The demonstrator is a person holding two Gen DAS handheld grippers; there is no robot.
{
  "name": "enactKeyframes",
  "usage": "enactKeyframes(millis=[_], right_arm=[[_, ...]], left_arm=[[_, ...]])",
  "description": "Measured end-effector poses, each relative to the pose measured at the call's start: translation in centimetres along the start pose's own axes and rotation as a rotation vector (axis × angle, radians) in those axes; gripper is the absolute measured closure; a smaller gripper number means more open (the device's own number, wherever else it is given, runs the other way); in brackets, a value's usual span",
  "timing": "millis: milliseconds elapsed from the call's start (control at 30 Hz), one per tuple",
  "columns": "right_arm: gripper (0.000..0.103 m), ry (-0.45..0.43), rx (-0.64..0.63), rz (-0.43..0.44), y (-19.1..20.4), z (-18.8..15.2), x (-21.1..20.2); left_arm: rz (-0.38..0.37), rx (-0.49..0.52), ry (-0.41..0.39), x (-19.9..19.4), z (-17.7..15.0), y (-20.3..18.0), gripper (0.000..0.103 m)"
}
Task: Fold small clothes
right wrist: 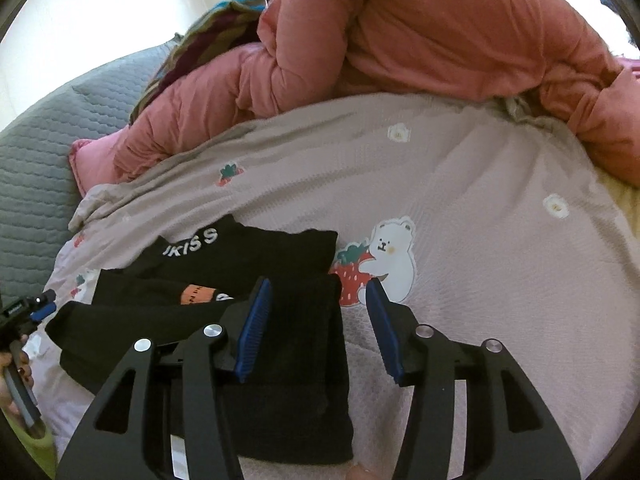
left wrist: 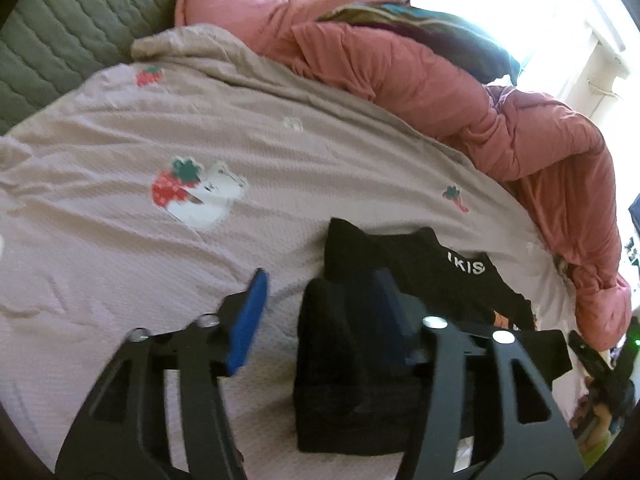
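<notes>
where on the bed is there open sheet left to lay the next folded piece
Open sheet lies between the black clothes and the pink comforter, around the bear print and beyond it. Another bare stretch lies around the bear print in the left wrist view. It is crowded at the black clothes, where both open grippers hover.

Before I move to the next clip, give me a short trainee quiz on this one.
1. True or false: the right gripper grips the black garment.
2. Which print lies on the sheet just beyond the right gripper? A) bear with strawberry B) car C) fish
3. Fill in: the bunched quilt at the far edge of the sheet is ____ in colour.

Key
1. False: its jaws stand open, with the garment's edge under the left finger.
2. A, the bear with strawberry.
3. Pink. The left gripper is open too.
</notes>
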State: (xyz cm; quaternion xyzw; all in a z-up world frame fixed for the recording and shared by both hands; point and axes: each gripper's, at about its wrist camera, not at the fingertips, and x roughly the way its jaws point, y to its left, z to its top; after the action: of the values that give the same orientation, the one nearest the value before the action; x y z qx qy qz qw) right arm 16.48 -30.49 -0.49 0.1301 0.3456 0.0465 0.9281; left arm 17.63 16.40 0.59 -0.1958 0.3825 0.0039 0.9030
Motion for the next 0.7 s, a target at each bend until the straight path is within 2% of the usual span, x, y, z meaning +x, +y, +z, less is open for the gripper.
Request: enactKeyframes(millis=[67, 133, 200, 367, 700], right_arm=[[0.053, -0.014, -0.024, -0.004, 0.5, -0.3, -0.9], [0.053, -0.019, -0.055, 0.001, 1.3, -0.9, -1.7], [0.053, -0.021, -0.089, -0.002, 2.1, -1.4, -2.3], [0.053, -0.010, -0.137, 0.018, 3.7, -2.5, -3.1], [0.046, 0.017, -0.252, 0.047, 7.5, -4.6, -3.2]], left_arm=[[-0.004, 0.012, -0.022, -0.8, 0.0, -0.4, 0.042], [0.003, 0.036, -0.043, -1.5, 0.0, -1.0, 0.035], [0.013, 0.060, -0.064, -2.1, -0.1, -1.6, 0.019], [0.052, 0.159, -0.110, -3.4, -0.9, -3.5, 0.011], [0.019, 0.274, -0.076, -4.0, -3.9, -6.1, 0.010]])
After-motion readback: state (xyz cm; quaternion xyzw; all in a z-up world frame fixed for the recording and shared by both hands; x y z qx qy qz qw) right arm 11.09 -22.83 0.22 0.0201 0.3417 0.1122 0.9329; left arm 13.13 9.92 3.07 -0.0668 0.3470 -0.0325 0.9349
